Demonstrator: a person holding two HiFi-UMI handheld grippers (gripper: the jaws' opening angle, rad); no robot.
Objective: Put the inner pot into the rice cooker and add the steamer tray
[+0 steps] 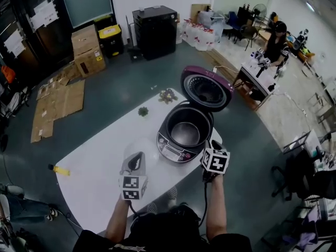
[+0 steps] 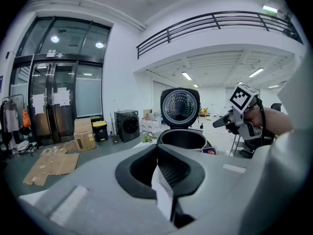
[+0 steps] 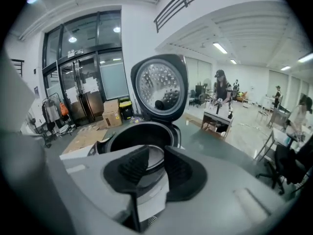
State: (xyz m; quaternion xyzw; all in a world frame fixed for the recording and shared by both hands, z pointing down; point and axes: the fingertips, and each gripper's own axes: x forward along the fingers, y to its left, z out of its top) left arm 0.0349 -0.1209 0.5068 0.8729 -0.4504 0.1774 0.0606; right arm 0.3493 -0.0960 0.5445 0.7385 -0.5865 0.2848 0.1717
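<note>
The rice cooker point(image 1: 181, 140) stands on the white table point(image 1: 89, 167) with its purple lid point(image 1: 206, 88) up. The shiny inner pot point(image 1: 185, 133) sits inside it. My right gripper point(image 1: 213, 143) hovers at the cooker's near right side. In the right gripper view its jaws point(image 3: 155, 160) are open, a narrow gap with nothing in it, and the pot's rim point(image 3: 146, 131) lies just beyond. My left gripper point(image 1: 138, 155) is over the table left of the cooker, with its jaws point(image 2: 157, 153) shut. A faint pale round shape point(image 1: 149, 150) lies under it. I cannot tell if that is the steamer tray.
Two small plant sprigs point(image 1: 168, 95) point(image 1: 143, 111) lie on the table behind the cooker. A yellow object point(image 1: 60, 170) sits at the table's left edge. On the floor are cardboard boxes point(image 1: 86, 49) and a black cabinet point(image 1: 156, 30). A person point(image 1: 275, 43) works at a desk far right.
</note>
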